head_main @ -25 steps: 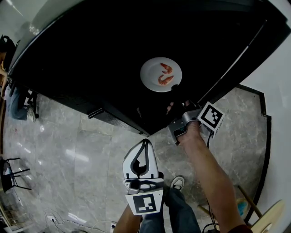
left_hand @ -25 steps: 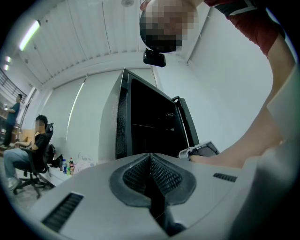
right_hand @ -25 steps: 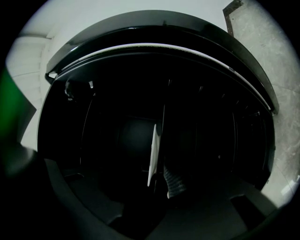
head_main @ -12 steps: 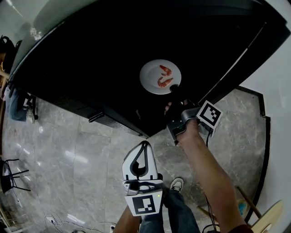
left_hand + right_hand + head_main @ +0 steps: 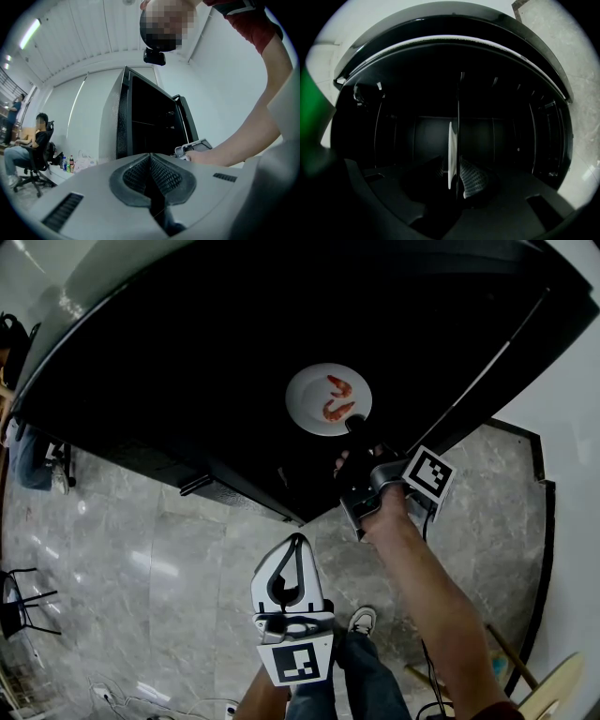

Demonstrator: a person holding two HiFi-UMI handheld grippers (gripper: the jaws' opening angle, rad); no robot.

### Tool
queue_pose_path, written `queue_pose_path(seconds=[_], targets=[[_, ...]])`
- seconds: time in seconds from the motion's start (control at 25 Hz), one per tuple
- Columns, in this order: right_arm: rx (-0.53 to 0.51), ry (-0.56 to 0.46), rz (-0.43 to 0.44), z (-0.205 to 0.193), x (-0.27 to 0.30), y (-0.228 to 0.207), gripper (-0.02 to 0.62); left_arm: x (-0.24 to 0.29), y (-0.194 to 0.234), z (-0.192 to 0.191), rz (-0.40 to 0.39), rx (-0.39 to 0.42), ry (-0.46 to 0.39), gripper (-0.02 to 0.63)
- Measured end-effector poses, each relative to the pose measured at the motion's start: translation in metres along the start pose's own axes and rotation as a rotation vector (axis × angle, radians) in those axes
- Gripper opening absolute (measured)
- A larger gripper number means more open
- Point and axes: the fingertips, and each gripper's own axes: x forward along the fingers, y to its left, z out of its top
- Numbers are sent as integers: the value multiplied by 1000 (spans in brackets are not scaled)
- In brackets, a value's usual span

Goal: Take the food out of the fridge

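A white plate (image 5: 302, 401) with two pink shrimps (image 5: 337, 410) lies on a shelf inside the open black fridge (image 5: 187, 381). My right gripper (image 5: 354, 424) reaches into the fridge at the plate's near rim. In the right gripper view the plate (image 5: 450, 150) is seen edge-on between the two pads, which sit close against its rim; the right gripper (image 5: 451, 176) is shut on it. My left gripper (image 5: 298, 540) hangs back over the floor in front of the fridge, its pads pressed together and empty; it (image 5: 150, 157) looks up at the fridge (image 5: 150, 126).
The fridge door (image 5: 487, 381) stands open at the right beside a white wall. Grey marble floor (image 5: 169, 559) spreads in front. A black chair (image 5: 23, 601) is at the left. A seated person (image 5: 35, 150) and bottles (image 5: 68, 164) are far off.
My right gripper has slid a little further into the fridge, up to the plate's rim. The left gripper has stayed where it was.
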Motion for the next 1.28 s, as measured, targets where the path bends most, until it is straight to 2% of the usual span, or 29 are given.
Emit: queue_pose_path(seconds=[0.84, 1.28], targets=[[21, -22, -41, 1, 0, -1, 37, 0, -1, -5, -2, -7, 10, 14], [22, -17, -42, -1, 1, -1, 32, -1, -1, -3, 1, -13, 3, 14]])
